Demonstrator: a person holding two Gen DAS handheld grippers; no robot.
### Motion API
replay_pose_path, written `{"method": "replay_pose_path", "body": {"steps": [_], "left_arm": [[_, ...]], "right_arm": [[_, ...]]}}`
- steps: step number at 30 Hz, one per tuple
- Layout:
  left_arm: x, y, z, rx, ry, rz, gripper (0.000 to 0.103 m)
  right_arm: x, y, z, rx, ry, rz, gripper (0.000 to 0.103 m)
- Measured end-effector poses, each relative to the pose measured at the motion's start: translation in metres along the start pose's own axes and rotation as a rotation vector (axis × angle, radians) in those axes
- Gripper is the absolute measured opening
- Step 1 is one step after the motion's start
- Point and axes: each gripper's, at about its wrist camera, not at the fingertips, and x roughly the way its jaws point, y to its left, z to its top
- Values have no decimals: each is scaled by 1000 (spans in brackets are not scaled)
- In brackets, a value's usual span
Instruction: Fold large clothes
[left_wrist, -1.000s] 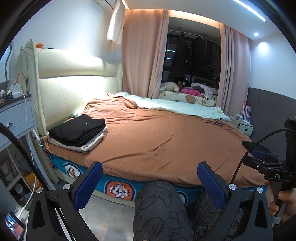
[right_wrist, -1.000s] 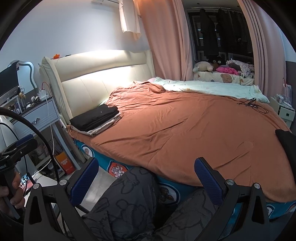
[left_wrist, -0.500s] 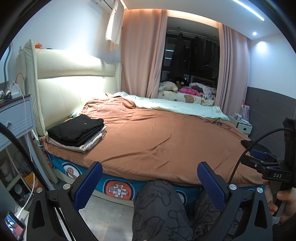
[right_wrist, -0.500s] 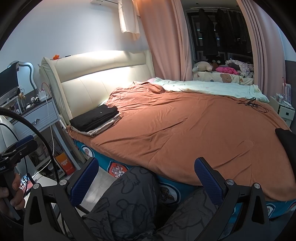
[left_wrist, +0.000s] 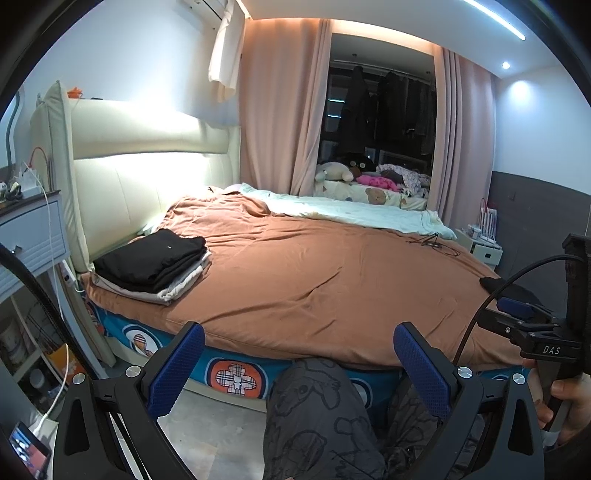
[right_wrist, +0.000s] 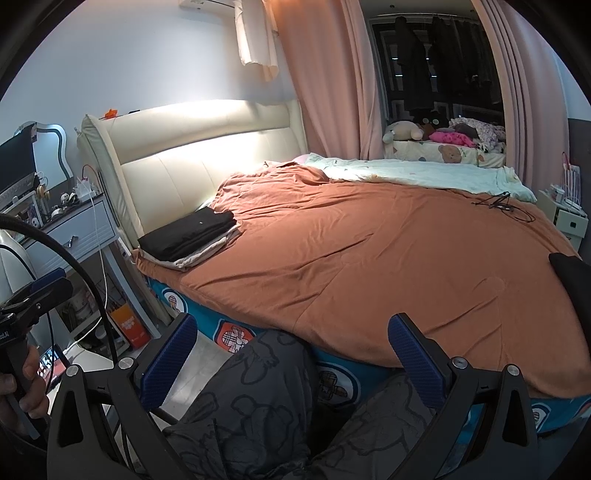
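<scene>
A stack of folded clothes (left_wrist: 151, 260), black on top of pale grey, lies at the near left corner of the bed by the headboard; it also shows in the right wrist view (right_wrist: 190, 236). A dark garment (right_wrist: 572, 277) lies at the bed's right edge, also seen in the left wrist view (left_wrist: 511, 290). My left gripper (left_wrist: 299, 362) is open and empty, held in front of the bed above my knees. My right gripper (right_wrist: 293, 354) is open and empty at the same height. Each gripper shows at the edge of the other's view.
The bed carries an orange-brown cover (left_wrist: 332, 273) and a pale green quilt (left_wrist: 351, 214) at the far side. A cable (left_wrist: 432, 243) lies on the cover. A nightstand (left_wrist: 29, 236) stands left, a small cabinet (left_wrist: 484, 251) right. My patterned trouser knees (left_wrist: 317, 413) are below.
Both views have shifted only slightly. Both grippers stay open and empty, and nothing on the bed has moved.
</scene>
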Motion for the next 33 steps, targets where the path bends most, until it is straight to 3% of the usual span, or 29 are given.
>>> {"method": "replay_pose_path", "body": {"steps": [33], "left_arm": [[0, 1, -1, -2, 0, -3, 103]], "right_arm": [[0, 6, 0, 14, 6, -13, 103]]}}
